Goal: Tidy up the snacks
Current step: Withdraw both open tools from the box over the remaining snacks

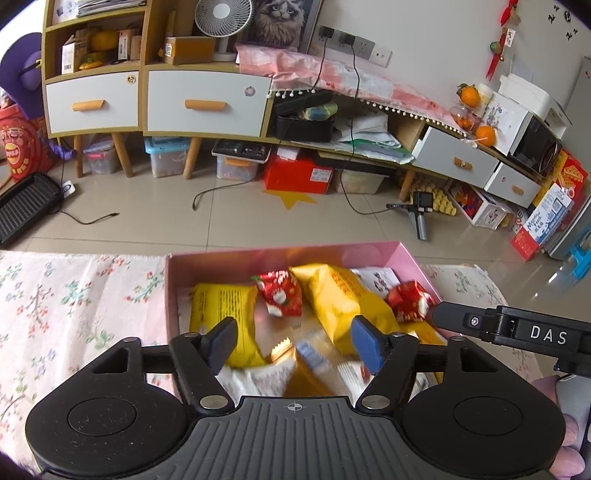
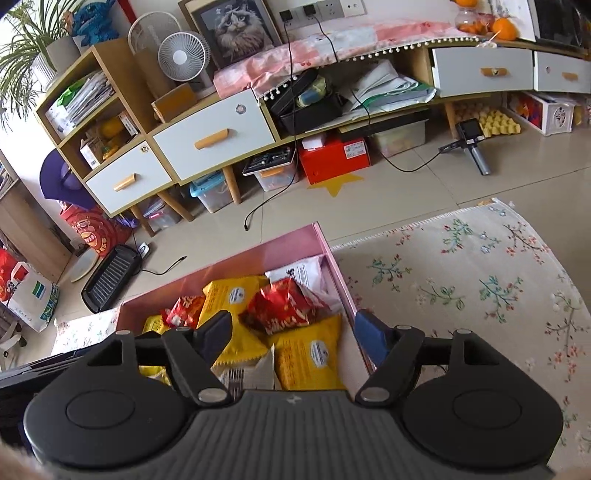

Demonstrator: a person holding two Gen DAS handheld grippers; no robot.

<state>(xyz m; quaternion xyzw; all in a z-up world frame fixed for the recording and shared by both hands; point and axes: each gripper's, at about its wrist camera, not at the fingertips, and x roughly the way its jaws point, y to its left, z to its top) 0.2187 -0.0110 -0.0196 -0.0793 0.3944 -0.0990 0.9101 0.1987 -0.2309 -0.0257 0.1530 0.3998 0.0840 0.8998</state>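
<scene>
Both tongs hang wide open and empty: the left gripper (image 1: pixel 291 341) over the pink box (image 1: pixel 408 258), the right gripper (image 2: pixel 293 332) straddling its right wall. Just below lie light, crinkly, slippery snack packets (image 1: pixel 343 299) (best pinched at a sealed edge). Farther off, the cabinet (image 1: pixel 207 99).

A home living room: drawer cabinet (image 1: pixel 207 101), desk fan (image 2: pixel 183 61), cat portrait (image 2: pixel 236 29), floral rug (image 2: pixel 461 280).
</scene>
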